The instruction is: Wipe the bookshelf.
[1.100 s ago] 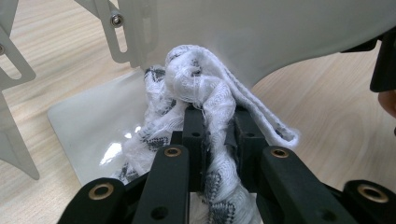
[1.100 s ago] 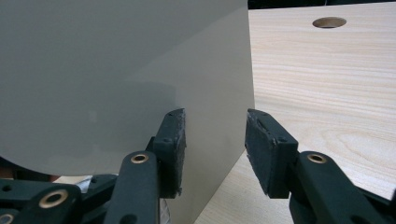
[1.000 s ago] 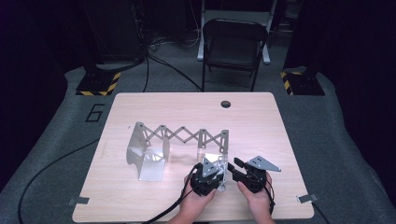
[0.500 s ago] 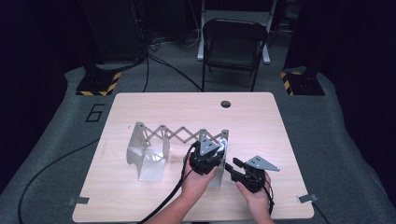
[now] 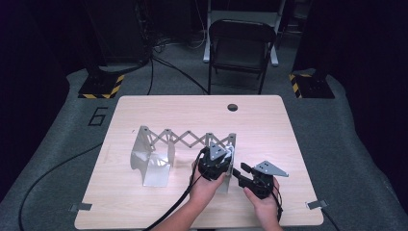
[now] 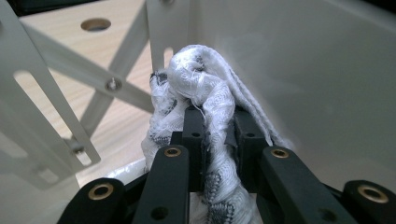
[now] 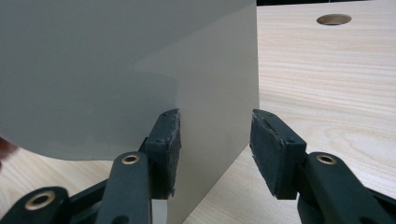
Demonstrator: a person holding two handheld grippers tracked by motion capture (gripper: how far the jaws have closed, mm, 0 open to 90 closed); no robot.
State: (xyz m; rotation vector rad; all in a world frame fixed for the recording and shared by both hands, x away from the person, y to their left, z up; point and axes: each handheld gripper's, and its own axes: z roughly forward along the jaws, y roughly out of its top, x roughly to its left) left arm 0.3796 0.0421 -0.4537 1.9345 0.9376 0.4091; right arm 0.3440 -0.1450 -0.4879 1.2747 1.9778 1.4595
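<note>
A dim room with a folding chair point(image 5: 239, 45) lies behind the pale wooden worktop point(image 5: 144, 110). On it stands an expanding metal rack point(image 5: 159, 151). The left gripper point(image 6: 212, 123) is clamped on a bunched white cloth point(image 6: 198, 86), held against the rack's end panel point(image 7: 140, 70). The right gripper point(image 7: 215, 135) stands parted astride that panel's edge, its jaws having just been opening. Hanging the cloth looks under way, not finished.

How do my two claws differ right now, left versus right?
The left claw is clamped on a bunched white patterned cloth inside the expanding metal rack; the right claw grips nothing, its jaws standing apart and just opening. The left claw sits up against the rack's right end panel; the right claw straddles that panel's edge from outside, low near the table. Both have black jaws.
</note>
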